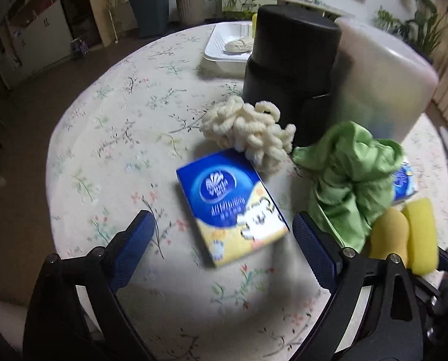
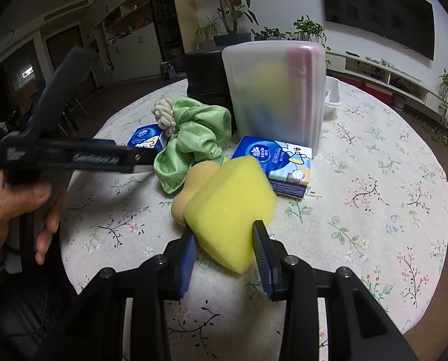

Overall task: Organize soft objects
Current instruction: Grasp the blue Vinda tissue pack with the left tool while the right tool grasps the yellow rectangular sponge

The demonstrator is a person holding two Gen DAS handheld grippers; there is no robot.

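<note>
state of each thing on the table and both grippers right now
left gripper: open, holding nothing
right gripper: shut on yellow sponge
tissue pack: flat, free
second tissue pack: flat by the clear container
green cloth: crumpled
cream scrunchie: loose on the cloth-covered table

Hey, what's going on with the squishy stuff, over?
Right tool shut on yellow sponge. Left tool open over tissue pack. Green cloth crowds it.
</note>
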